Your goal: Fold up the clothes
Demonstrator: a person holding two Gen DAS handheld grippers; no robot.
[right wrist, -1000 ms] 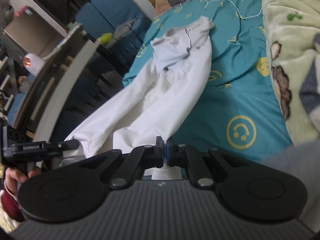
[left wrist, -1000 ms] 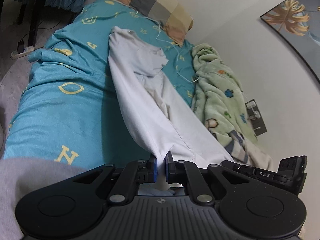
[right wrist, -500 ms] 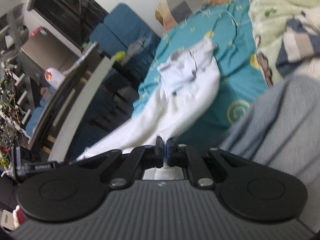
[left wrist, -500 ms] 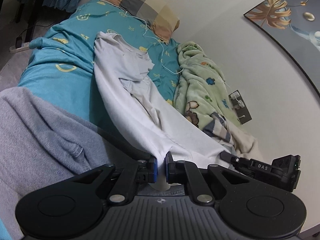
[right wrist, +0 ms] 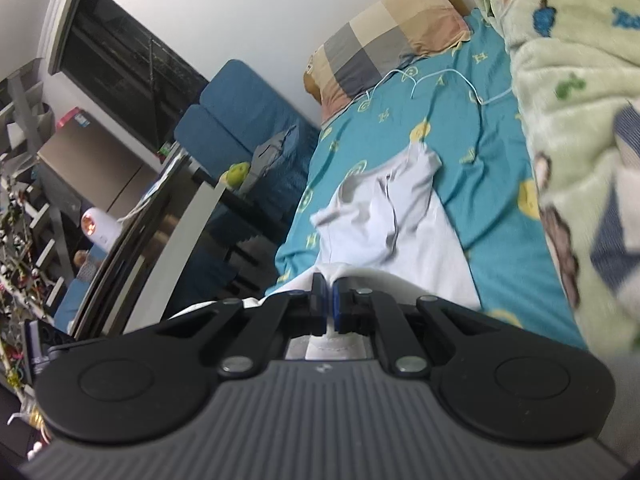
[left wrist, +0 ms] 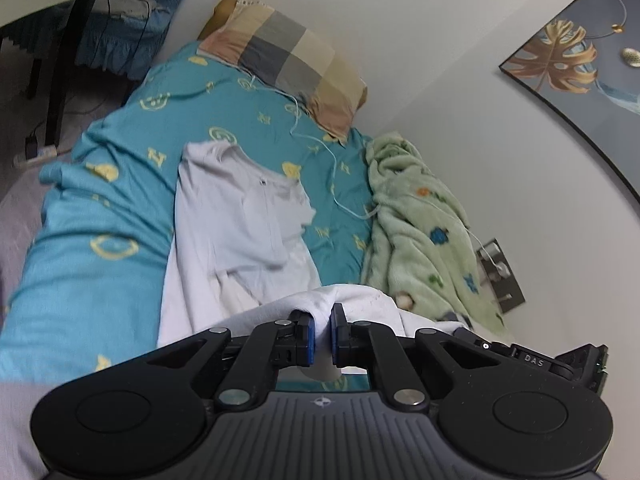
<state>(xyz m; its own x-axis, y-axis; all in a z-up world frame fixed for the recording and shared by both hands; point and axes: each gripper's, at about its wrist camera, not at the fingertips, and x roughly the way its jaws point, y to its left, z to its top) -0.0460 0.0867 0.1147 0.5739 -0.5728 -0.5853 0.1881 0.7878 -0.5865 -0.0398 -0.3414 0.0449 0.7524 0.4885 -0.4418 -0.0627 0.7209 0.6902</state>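
Note:
A white T-shirt (left wrist: 236,220) lies lengthwise on the teal bed sheet (left wrist: 100,208), its collar end toward the pillow. My left gripper (left wrist: 322,330) is shut on the shirt's near hem, which bunches over its fingertips. My right gripper (right wrist: 330,304) is shut on the same hem further along; the shirt (right wrist: 384,220) stretches away from it up the bed. The right gripper's body (left wrist: 560,360) shows at the lower right of the left wrist view. The hem between the grippers is lifted off the sheet.
A checked pillow (left wrist: 288,52) lies at the bed's head. A green fleece blanket (left wrist: 420,224) is heaped along the wall side. A white cable (left wrist: 320,152) crosses the sheet. A desk edge (right wrist: 176,240) and blue chair (right wrist: 240,120) stand beside the bed.
Both grippers have swung forward over the bed with the hem, so the shirt's lower part now folds toward its collar end. The grey-clad person has left both views.

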